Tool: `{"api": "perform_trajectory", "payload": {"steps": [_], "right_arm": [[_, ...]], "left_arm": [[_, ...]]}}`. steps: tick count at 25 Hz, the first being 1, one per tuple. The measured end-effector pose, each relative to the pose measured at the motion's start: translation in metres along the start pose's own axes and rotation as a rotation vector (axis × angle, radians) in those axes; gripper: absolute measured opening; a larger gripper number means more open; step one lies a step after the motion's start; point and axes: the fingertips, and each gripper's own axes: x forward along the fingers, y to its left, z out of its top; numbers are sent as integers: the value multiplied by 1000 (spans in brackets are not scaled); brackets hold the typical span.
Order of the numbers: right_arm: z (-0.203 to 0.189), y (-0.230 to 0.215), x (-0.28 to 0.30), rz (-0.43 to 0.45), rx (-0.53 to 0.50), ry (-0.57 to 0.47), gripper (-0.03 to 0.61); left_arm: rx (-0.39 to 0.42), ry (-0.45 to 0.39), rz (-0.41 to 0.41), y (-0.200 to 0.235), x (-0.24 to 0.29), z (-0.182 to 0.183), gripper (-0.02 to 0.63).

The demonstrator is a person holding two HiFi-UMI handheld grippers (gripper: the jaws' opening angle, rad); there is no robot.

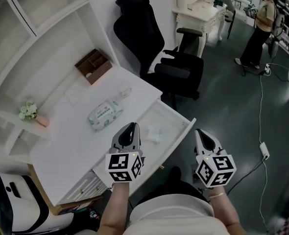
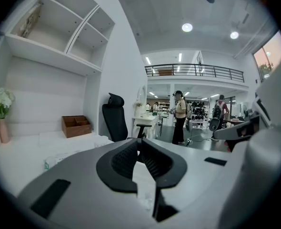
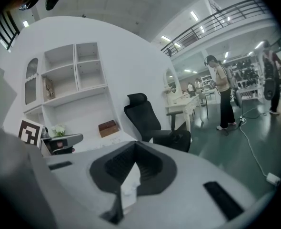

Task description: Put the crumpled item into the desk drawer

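The left gripper (image 1: 131,127) hangs over the open drawer (image 1: 182,135). Its two fingers (image 2: 124,159) are pressed together at the tips, with nothing pinched between them. In the left gripper view only white shows through the little gap behind the tips.

The right gripper (image 1: 201,132) is out past the drawer's front corner, over the dark floor. It points toward the black chair (image 1: 166,58). Its fingers (image 3: 116,166) are closed too, tips touching, and they hold nothing that I can see. Both grippers are apart from each other and touch no other thing.

The crumpled item (image 1: 153,134) is inside the drawer. It lies on the white drawer bottom, just beside the left gripper's tip, on the side nearer the right gripper. It is a small white lump. It is too small and soft-edged to tell which way its long side runs or where it points.

The drawer is pulled out from under the white tabletop (image 1: 71,131). On the tabletop lies a pack of wipes (image 1: 105,114), near the drawer edge. A brown wooden box (image 1: 93,65) sits farther back by the wall. A small bunch of flowers (image 1: 29,111) stands on the shelf.
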Motion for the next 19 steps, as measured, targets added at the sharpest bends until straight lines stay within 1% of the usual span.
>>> {"api": "perform_trajectory", "payload": {"steps": [5, 11, 19], "right_arm": [[2, 1, 1, 7, -22, 0, 2], [0, -1, 1, 11, -20, -1, 2], [3, -1, 6, 27, -19, 0, 2]], "left_arm": [[2, 11, 7, 1, 0, -3, 18], [-20, 22, 9, 2, 0, -11, 17], [-9, 30, 22, 4, 2, -13, 14]]}}
